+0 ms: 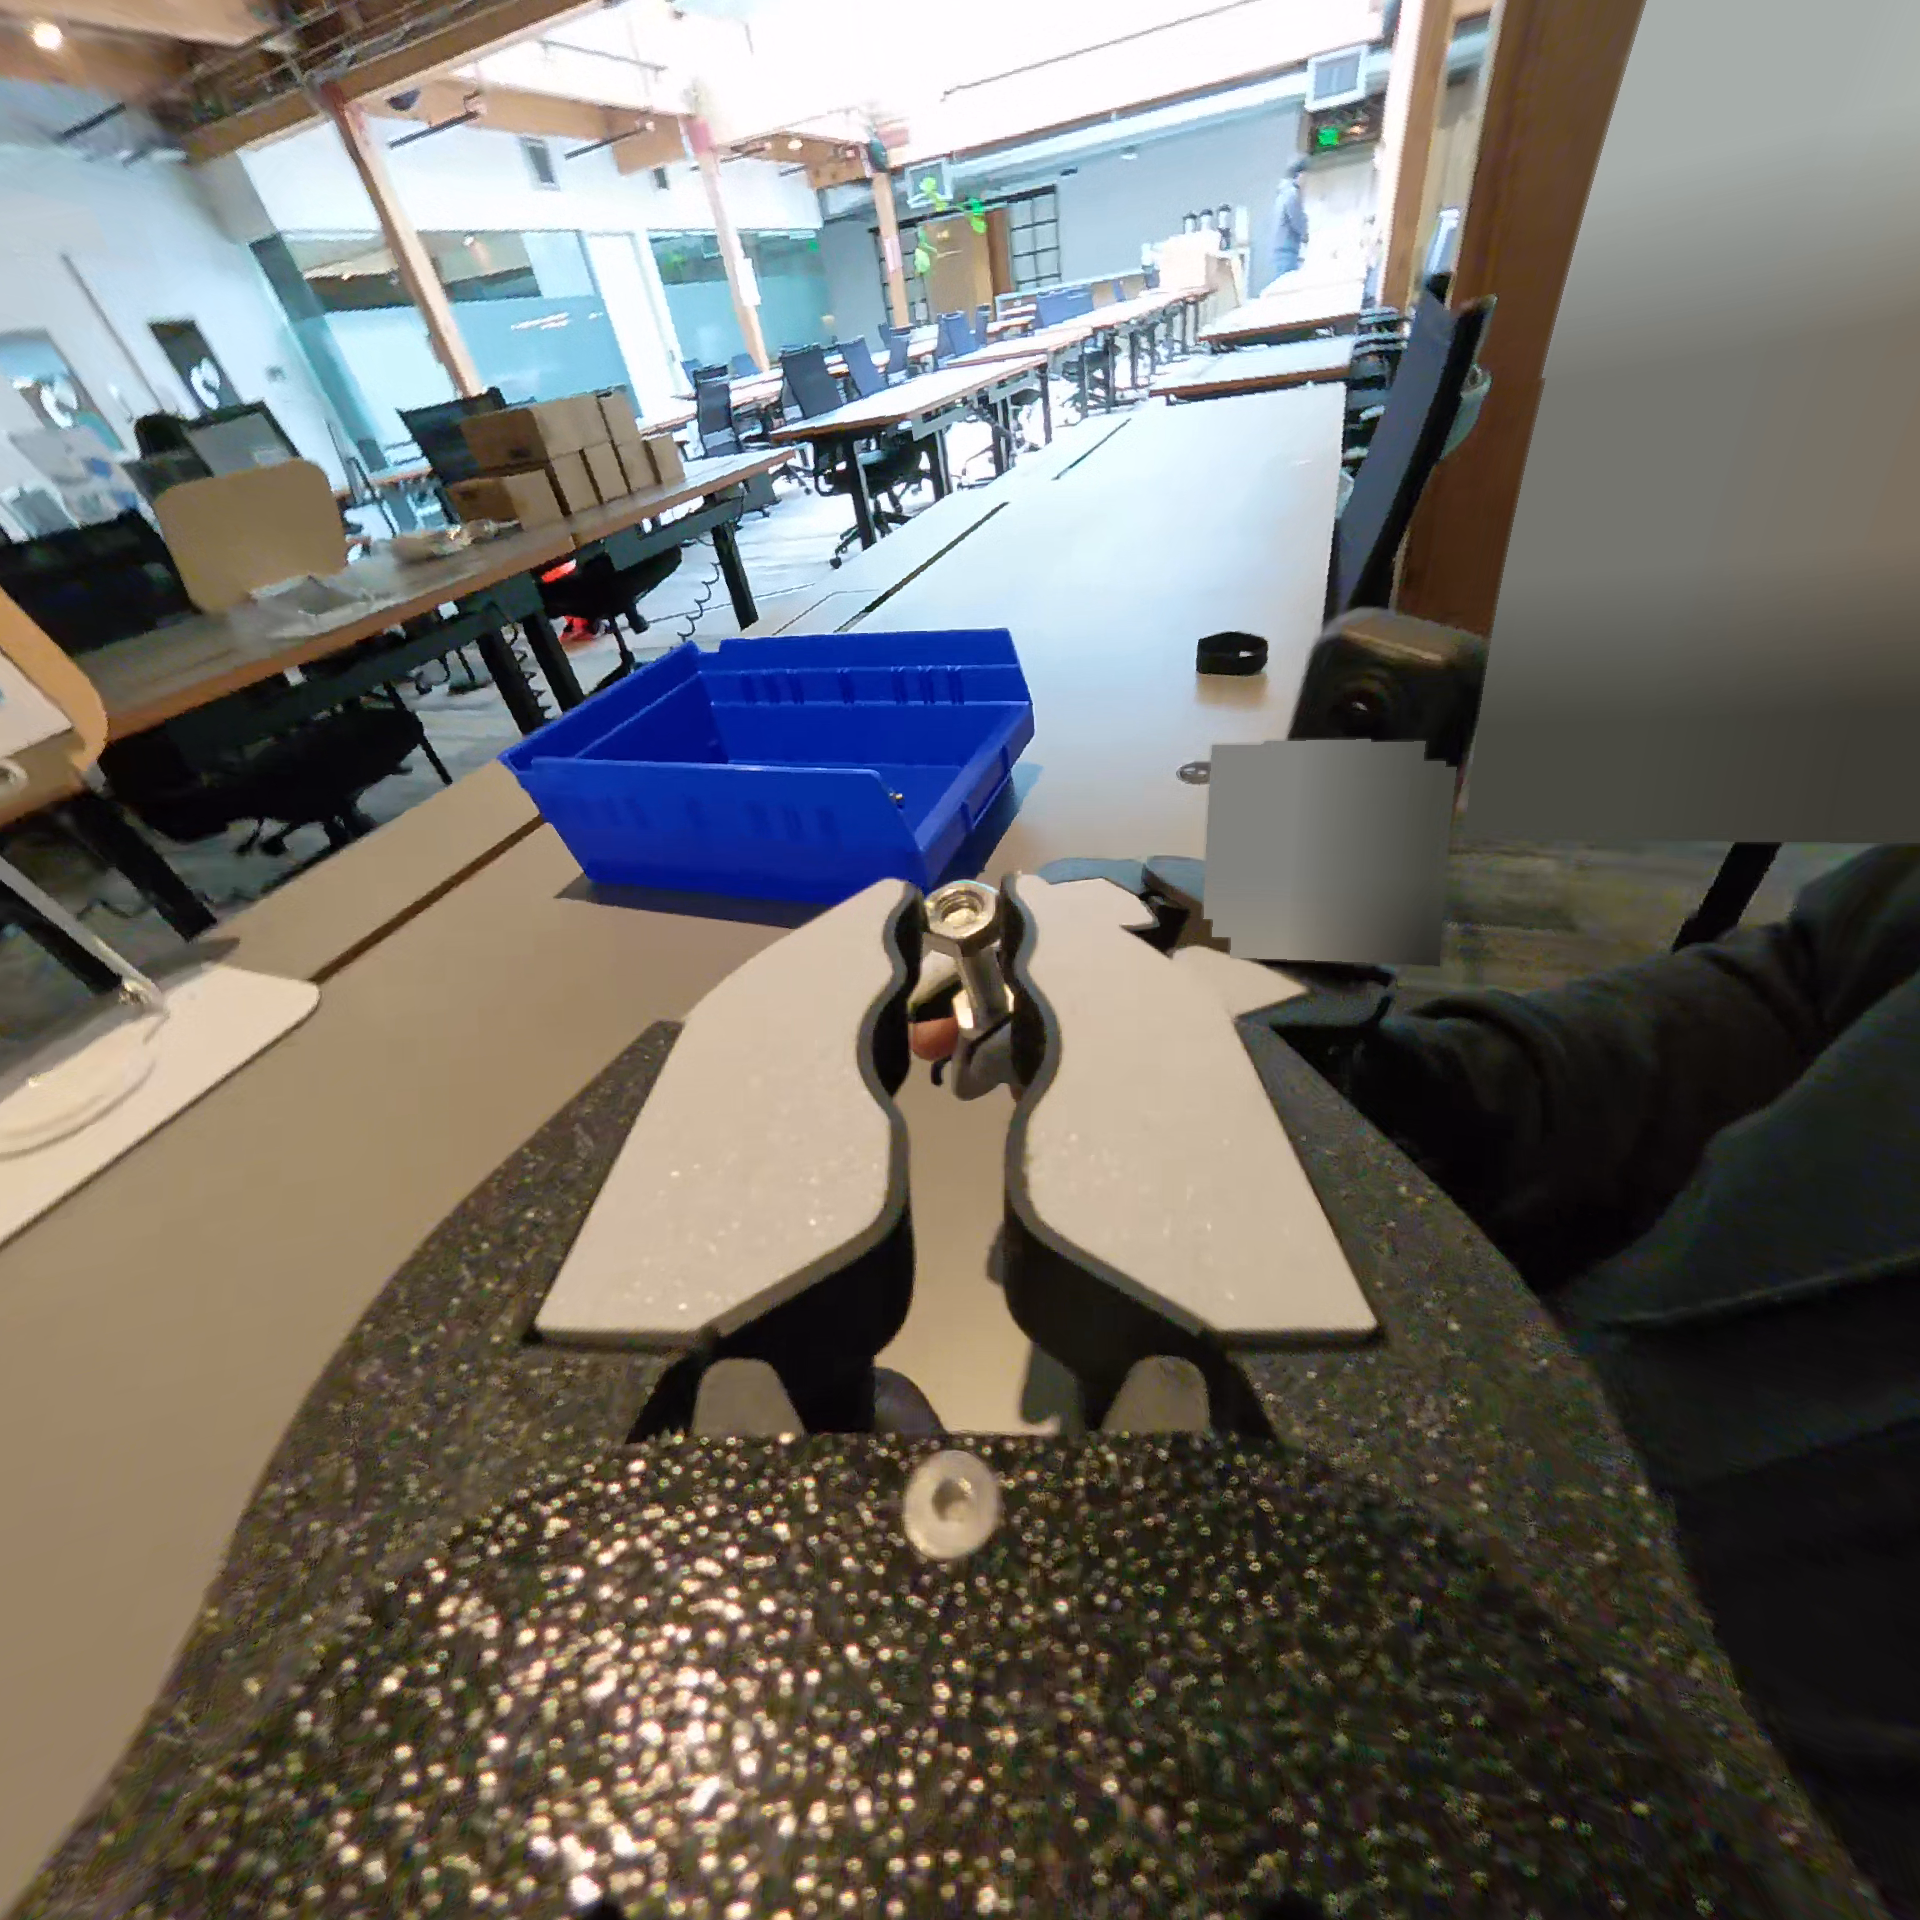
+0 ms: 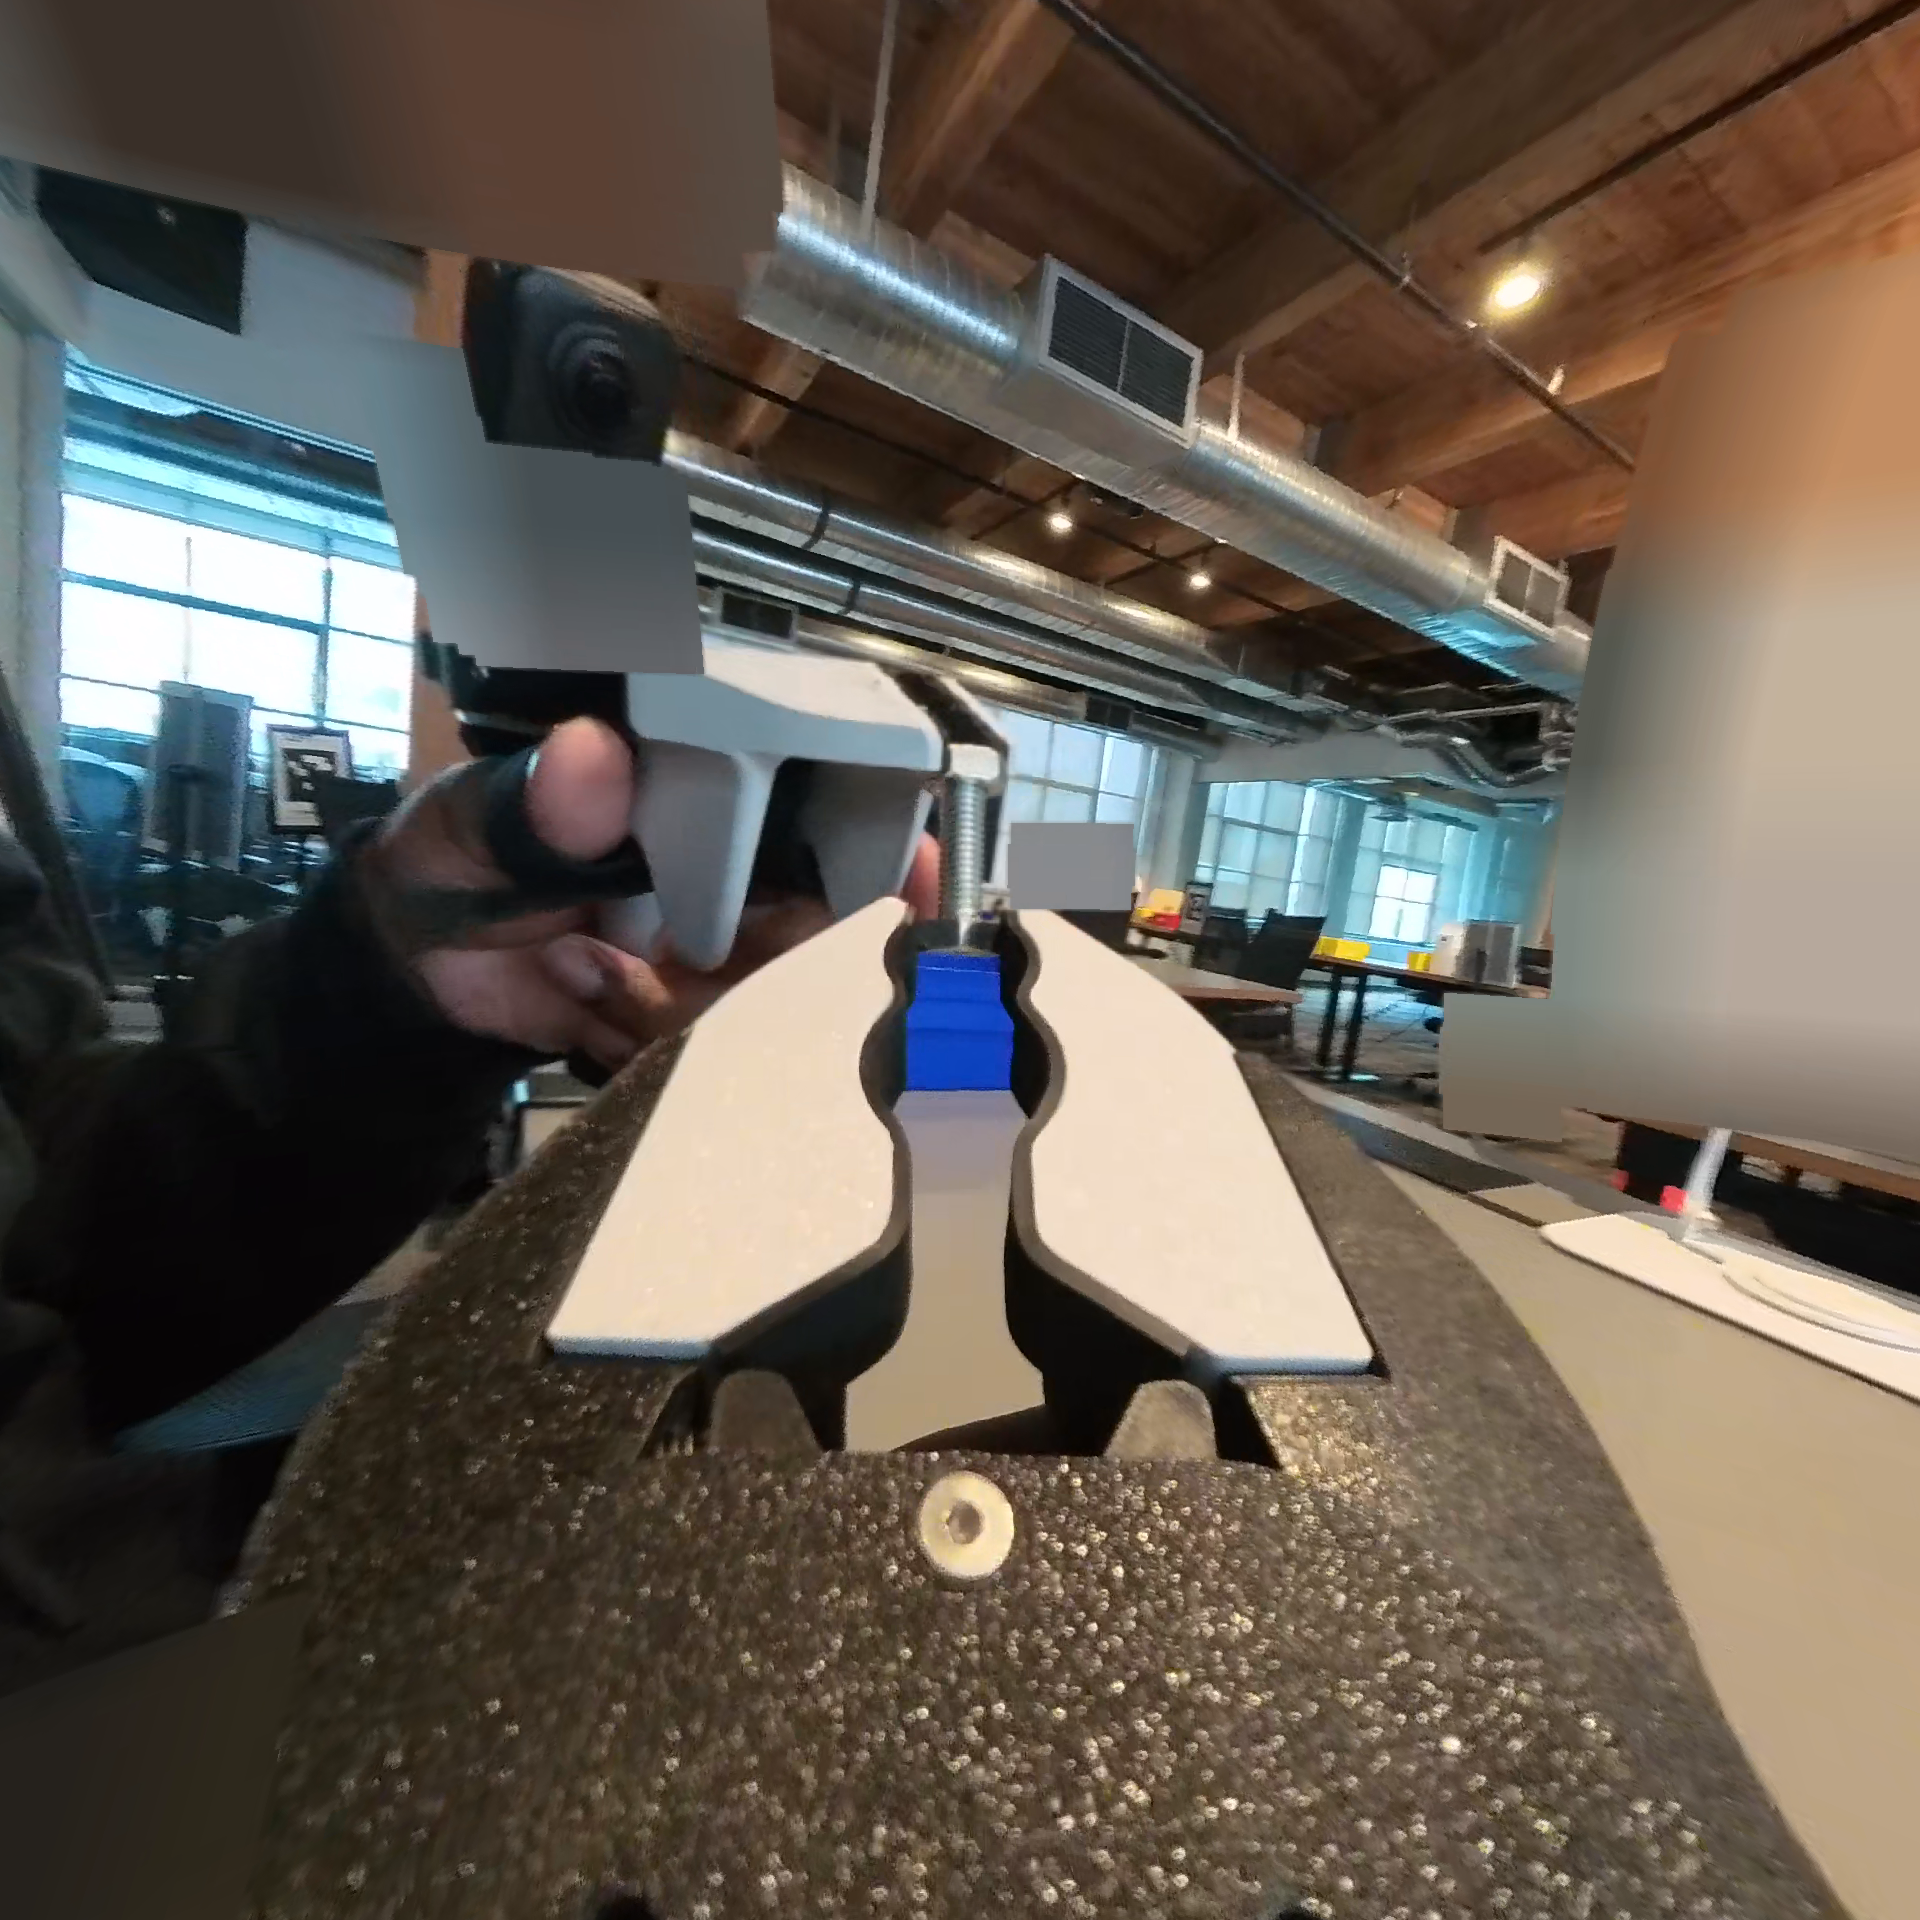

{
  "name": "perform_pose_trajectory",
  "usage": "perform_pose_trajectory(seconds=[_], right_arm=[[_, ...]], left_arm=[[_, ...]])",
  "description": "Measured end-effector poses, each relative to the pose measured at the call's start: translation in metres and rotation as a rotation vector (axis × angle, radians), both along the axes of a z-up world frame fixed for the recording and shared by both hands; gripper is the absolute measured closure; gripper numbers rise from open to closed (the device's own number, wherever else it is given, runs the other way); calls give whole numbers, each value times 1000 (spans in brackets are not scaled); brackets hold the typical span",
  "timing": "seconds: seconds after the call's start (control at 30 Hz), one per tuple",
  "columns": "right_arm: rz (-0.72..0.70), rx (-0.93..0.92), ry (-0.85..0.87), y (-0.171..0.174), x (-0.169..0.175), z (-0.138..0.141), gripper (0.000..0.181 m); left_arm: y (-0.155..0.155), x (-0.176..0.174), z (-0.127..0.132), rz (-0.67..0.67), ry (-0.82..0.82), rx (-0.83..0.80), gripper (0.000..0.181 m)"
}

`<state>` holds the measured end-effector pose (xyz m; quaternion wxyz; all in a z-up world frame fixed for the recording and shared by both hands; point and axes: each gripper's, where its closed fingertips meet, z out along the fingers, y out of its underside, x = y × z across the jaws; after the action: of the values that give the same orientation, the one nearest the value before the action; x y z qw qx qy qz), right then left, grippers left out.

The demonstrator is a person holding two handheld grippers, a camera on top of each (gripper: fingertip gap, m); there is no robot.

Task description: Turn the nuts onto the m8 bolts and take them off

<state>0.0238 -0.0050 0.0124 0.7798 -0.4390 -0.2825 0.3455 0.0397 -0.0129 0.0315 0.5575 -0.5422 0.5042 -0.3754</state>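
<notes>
My left gripper (image 1: 961, 902) is shut on the hex head of a silver M8 bolt (image 1: 961, 920). It holds the bolt above the table with the shank pointing down. In the right wrist view the left gripper (image 2: 810, 758) hangs at the upper left, and the threaded bolt (image 2: 961, 842) runs down into my right gripper (image 2: 958, 920). The right gripper's jaws are closed at the bolt's lower end on a nut (image 2: 992, 897). The nut is mostly hidden. The right gripper's fingertips (image 1: 982, 1065) show under the bolt in the left wrist view.
A blue plastic bin (image 1: 769, 790) stands on the grey table (image 1: 312, 1195) just beyond the grippers, and shows through the jaw gap in the right wrist view (image 2: 958, 1029). A white stand base (image 1: 156, 1049) lies left. A black band (image 1: 1231, 655) lies farther back. A dark sleeve (image 1: 1662, 1143) is at right. The grippers are tip to tip, or close to it.
</notes>
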Motion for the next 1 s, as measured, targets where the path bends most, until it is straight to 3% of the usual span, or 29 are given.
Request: perform_pose_trajectory(seconds=[0.23, 0.33, 0.43, 0.57, 0.73, 0.87, 1.0], right_arm=[[348, -113, 51, -20, -12, -1, 167], [424, -135, 70, -24, -13, -1, 167], [405, -122, 82, -24, -10, 2, 167], [378, -119, 88, -20, -7, 2, 167], [168, -60, 14, -7, -4, -1, 167], [-9, 4, -68, 2, -1, -4, 167], [-64, 26, -79, 4, -1, -4, 167]], left_arm=[[-20, -5, -1, -223, 14, 223, 177], [-22, -9, -1, -280, -10, 277, 165], [-18, -10, 2, -263, -23, 256, 145], [-27, -13, 12, -303, -78, 188, 144], [-2, -14, 8, -143, -17, -91, 148], [2, -13, 1, -42, 46, -75, 149], [6, -7, -7, 18, 89, -49, 151]])
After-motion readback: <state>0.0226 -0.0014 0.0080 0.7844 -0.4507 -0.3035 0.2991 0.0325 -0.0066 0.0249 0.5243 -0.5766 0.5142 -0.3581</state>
